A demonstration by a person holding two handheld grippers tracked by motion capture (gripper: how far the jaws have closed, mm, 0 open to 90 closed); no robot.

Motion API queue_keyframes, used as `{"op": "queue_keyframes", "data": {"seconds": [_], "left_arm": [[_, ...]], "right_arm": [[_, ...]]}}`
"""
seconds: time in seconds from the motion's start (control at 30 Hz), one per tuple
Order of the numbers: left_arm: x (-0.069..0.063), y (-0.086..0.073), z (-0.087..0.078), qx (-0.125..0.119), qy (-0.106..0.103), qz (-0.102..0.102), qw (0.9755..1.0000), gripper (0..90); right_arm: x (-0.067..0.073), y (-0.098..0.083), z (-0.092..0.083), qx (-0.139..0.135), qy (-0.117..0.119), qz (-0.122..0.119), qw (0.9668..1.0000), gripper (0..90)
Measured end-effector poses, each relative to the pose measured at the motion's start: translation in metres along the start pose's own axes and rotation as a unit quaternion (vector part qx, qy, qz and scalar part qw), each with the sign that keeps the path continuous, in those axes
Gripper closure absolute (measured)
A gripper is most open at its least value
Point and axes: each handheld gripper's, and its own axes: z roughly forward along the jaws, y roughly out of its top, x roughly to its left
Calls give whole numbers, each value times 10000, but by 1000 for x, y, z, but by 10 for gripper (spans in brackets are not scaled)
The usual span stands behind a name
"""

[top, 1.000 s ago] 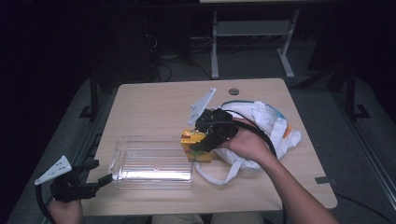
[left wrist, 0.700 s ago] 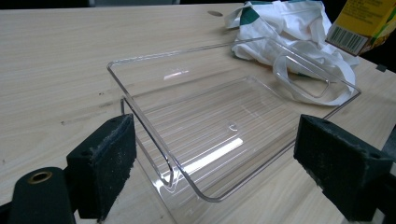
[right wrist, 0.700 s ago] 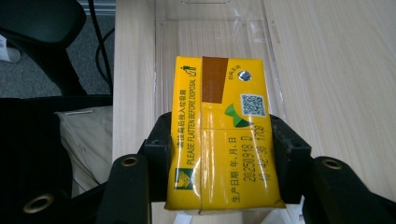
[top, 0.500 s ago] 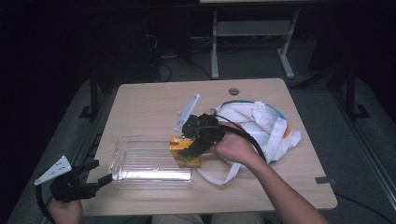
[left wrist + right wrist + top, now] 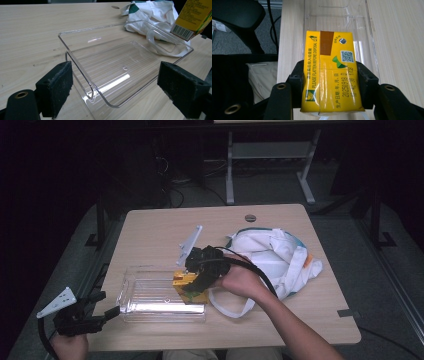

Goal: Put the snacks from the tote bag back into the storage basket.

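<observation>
High view: since a second ago our right gripper (image 5: 192, 287) has carried the yellow drink carton (image 5: 186, 285) leftward, away from the white cloth bag (image 5: 272, 257), and it now hangs over the right end of the clear plastic tray (image 5: 150, 296). We judge the carton is about to be set down inside the tray; the release is not yet done. Our left gripper (image 5: 102, 306) sits where it was, off the table's left corner, jaws spread and empty, pointing at the tray's near end.

Left gripper view: both black pads stand wide apart with nothing between them. The tray (image 5: 75, 53) lies ahead, empty. The carton (image 5: 192, 17) enters at upper right, above the tray's far end, showing a barcode and fine print too small for us to read. The bag (image 5: 155, 12) lies behind.

Right gripper view: jaws clamp the carton (image 5: 332, 72) on both sides, tray (image 5: 362, 30) below it. We read "PLEASE FLATTEN BEFORE DISPOSAL", a QR code, a green mark, a brown tab, a foil straw hole, and a stamped date "20250918 D" beside Chinese characters.
</observation>
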Motion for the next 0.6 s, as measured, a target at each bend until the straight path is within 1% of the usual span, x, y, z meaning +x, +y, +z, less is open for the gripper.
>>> {"op": "queue_keyframes", "data": {"seconds": [0.23, 0.6], "left_arm": [[0, 0, 0, 8, -7, -5, 10000, 127], [0, 0, 0, 1, -9, 2, 10000, 127]], "right_arm": [[2, 3, 9, -9, 82, 5, 10000, 511], [3, 5, 18, 3, 83, 11, 10000, 511]]}}
